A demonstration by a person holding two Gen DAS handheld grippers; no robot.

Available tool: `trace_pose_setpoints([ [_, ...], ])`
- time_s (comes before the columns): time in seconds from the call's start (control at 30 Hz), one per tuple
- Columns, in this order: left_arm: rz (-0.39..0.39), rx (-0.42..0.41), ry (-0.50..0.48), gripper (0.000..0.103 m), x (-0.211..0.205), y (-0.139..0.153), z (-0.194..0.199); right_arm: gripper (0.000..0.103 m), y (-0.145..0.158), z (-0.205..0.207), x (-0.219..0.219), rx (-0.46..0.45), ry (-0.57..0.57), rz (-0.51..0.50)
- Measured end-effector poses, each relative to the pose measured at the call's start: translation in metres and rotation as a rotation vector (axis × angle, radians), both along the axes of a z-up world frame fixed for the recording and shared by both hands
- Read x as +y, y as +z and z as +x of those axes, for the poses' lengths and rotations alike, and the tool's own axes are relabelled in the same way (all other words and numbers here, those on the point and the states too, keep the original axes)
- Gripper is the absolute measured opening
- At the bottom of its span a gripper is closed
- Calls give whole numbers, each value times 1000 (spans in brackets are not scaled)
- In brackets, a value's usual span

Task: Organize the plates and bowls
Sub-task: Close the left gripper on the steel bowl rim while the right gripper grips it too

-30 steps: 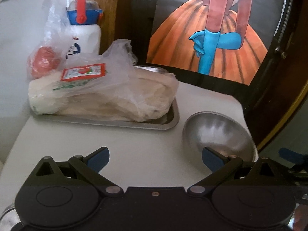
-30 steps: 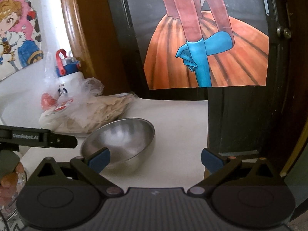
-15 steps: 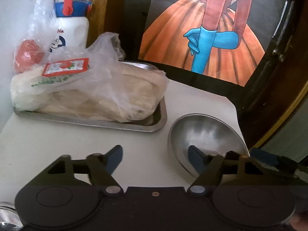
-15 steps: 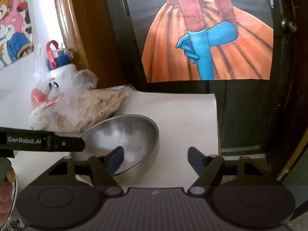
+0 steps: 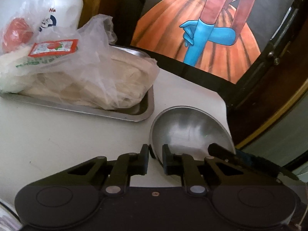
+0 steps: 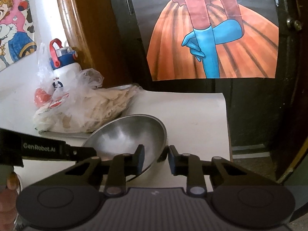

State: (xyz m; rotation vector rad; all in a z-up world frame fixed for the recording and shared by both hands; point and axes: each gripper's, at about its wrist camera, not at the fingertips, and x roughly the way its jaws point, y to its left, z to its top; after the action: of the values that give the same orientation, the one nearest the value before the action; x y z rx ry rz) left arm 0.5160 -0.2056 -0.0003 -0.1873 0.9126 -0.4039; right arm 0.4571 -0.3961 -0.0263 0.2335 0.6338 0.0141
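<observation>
Left wrist view: a round, smooth steel bowl [image 5: 189, 129] with a dull brushed sheen sits tilted on the matte white table [image 5: 57, 134], close to the table's right edge. The left gripper [image 5: 155, 157], black hard plastic with flat blue pads, is closing its jaws over the bowl's thin near-left rim, one finger outside and one inside; a narrow gap shows, so whether the pads press yet is hard to say. Just left of the bowl lies a shallow rectangular steel tray [image 5: 134, 113] with rounded corners, heaped with a crinkled clear plastic bag [image 5: 92, 73] of pale flat contents. Behind the tray, farther from the bowl, stands a glossy white bottle [image 5: 65, 13] with a blue cap.

From the right wrist, the right gripper [image 6: 156, 156] is also closing, its fingers straddling the bowl's [image 6: 130, 132] near-right rim, the wall between the pads with some space still showing.
</observation>
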Motion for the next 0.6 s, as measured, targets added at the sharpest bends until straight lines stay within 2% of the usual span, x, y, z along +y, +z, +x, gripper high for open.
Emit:
trace_pose_setpoints([
  [0.13, -17, -8, 17, 15, 1, 1, -3, 22, 0, -3, -4, -4, -20, 29],
  [0.3, -30, -27, 17, 15, 5, 8, -8, 19, 6, -8, -7, -13, -27, 43],
  [0.43, -13, -52, 20, 15, 3, 19, -16, 17, 17, -13, -5, -31, -34, 47],
  [0.6, -45, -58, 24, 15, 13, 37, -30, 17, 38, -27, -1, -33, -33, 57],
])
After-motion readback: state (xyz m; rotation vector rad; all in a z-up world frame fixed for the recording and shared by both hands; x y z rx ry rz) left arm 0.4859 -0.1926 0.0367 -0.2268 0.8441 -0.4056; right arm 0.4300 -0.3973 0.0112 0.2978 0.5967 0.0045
